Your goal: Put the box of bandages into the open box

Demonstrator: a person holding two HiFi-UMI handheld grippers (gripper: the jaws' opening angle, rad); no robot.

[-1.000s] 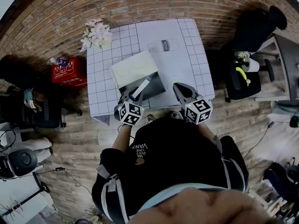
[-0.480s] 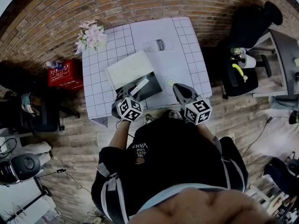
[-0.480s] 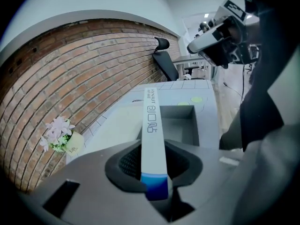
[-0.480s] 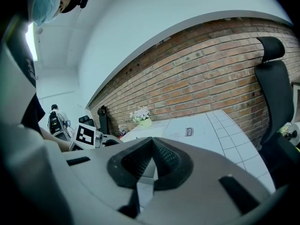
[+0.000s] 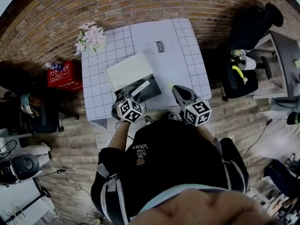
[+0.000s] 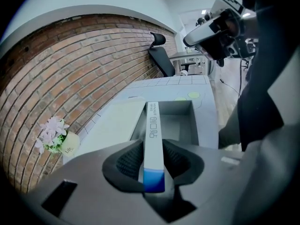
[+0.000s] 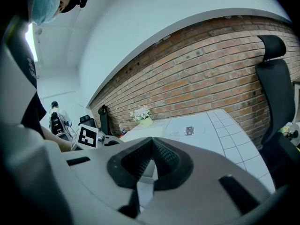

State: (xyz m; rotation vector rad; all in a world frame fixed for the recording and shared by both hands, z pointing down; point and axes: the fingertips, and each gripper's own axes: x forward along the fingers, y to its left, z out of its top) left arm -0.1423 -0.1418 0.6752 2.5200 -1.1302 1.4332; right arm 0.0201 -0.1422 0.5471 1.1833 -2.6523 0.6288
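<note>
Bandage box [image 6: 153,130] is pinched edge-on in left gripper [image 6: 153,159] over open box [image 6: 200,125], jaws being opened; released tilted, it could be caught on the rim; right gripper [image 7: 150,162] is pressed together, empty.

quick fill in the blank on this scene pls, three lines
The left gripper, jaws opening, has the box of bandages between them; the box's near end is ___.
The right gripper, jaws together, holds ___.
The flowers stand beside the ___ wall.
Missing: blue; nothing; brick.
</note>
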